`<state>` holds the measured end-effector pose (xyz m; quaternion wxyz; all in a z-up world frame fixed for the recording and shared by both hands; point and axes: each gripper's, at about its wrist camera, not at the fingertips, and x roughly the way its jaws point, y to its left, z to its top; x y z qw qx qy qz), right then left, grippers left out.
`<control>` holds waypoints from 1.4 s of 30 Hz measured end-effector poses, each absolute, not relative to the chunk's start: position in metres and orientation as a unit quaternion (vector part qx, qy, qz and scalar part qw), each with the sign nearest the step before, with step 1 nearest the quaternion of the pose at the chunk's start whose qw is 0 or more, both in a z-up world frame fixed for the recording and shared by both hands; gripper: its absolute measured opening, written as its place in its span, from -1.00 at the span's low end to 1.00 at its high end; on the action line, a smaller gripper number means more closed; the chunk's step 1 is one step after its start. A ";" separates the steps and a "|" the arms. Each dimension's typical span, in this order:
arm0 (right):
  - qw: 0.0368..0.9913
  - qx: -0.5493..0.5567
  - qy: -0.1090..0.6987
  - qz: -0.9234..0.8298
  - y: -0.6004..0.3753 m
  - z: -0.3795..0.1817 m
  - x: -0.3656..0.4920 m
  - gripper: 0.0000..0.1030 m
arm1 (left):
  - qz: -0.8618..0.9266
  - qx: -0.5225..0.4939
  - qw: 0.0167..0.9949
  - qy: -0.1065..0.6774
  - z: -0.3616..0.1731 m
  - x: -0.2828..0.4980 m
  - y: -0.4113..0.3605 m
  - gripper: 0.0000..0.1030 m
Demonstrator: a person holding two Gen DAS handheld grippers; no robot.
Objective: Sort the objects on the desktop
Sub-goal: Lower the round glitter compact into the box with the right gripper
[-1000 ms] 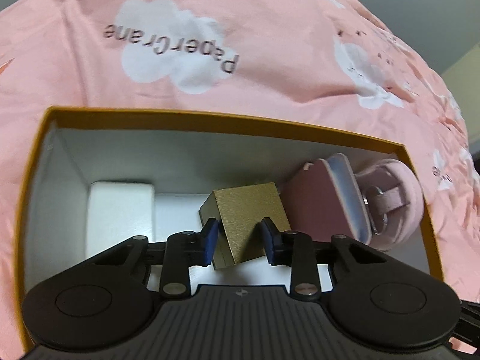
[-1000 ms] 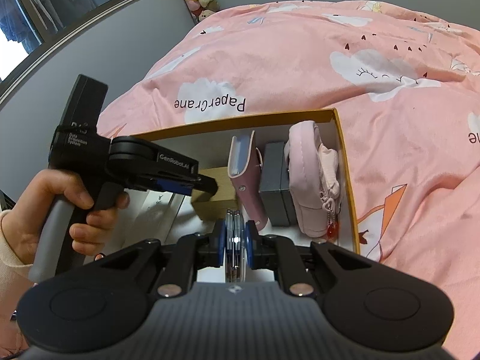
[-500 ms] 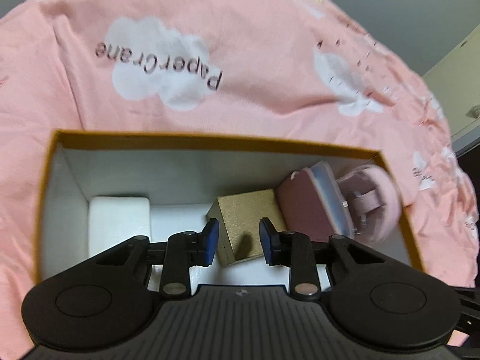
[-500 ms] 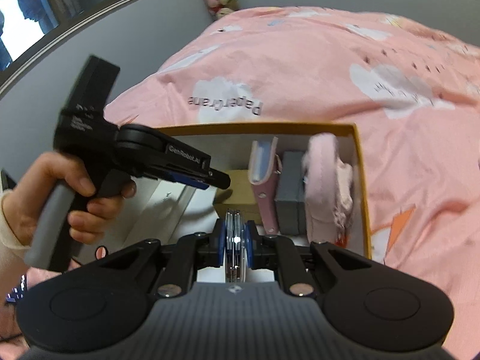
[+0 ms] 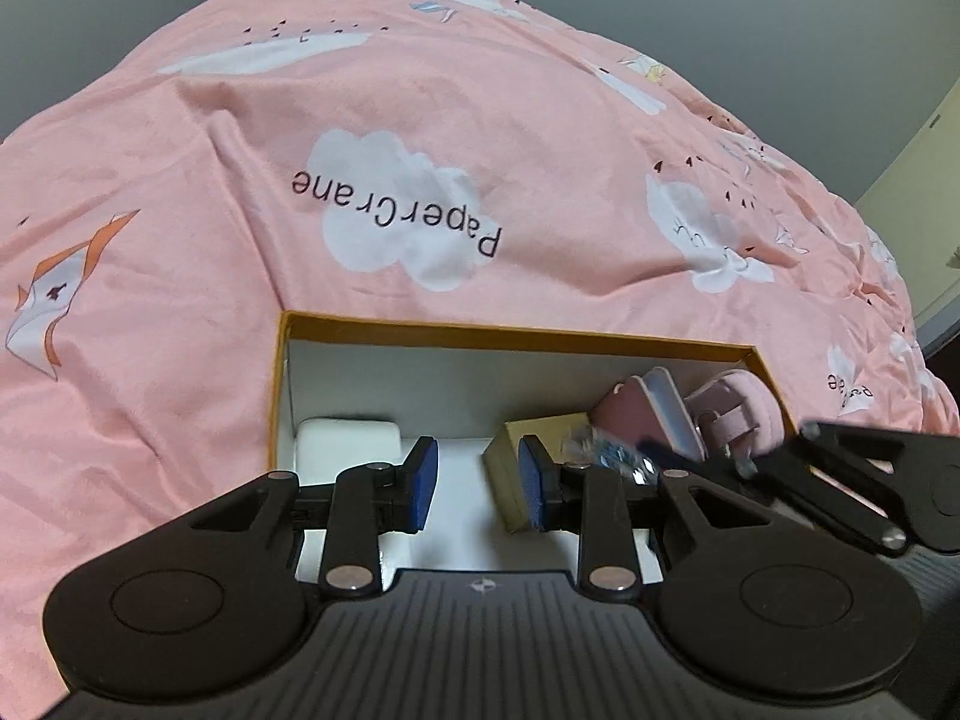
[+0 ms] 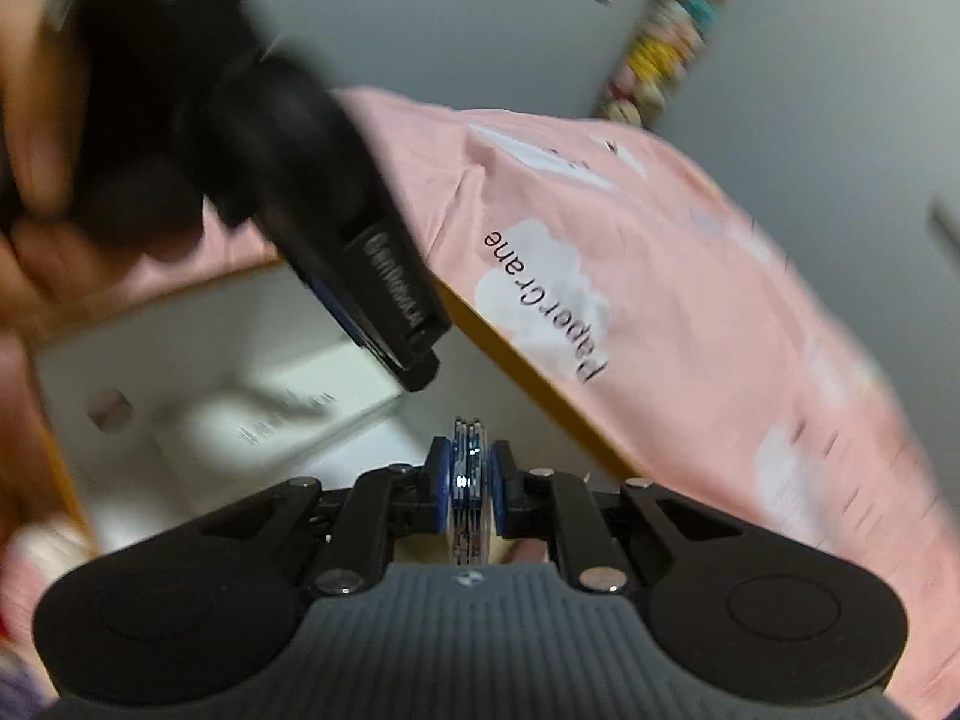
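Both tongs moved: left tongs lifted off gold box; right tongs rolled.

The pink bedcover looks like soft matt cloth, lightly creased. The orange-rimmed box seems smooth card, white inside. The gold box has a dull metallic sheen. The thin disc stack gleams glossy, like metal or foil.

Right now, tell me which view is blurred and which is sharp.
Right wrist view: heavily motion-blurred, smearing the hand and box; only the right gripper and its clamped shiny stack stay crisp. Left wrist view: mostly sharp with fisheye bending, blur just around the incoming stack.
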<state>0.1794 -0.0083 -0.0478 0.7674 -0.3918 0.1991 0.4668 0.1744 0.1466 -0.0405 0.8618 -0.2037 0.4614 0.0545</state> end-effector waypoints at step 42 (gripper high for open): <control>0.741 -0.414 0.305 0.432 -0.035 -0.053 0.211 -0.23 | 0.014 -0.282 0.830 0.481 -0.081 0.203 0.149 -0.35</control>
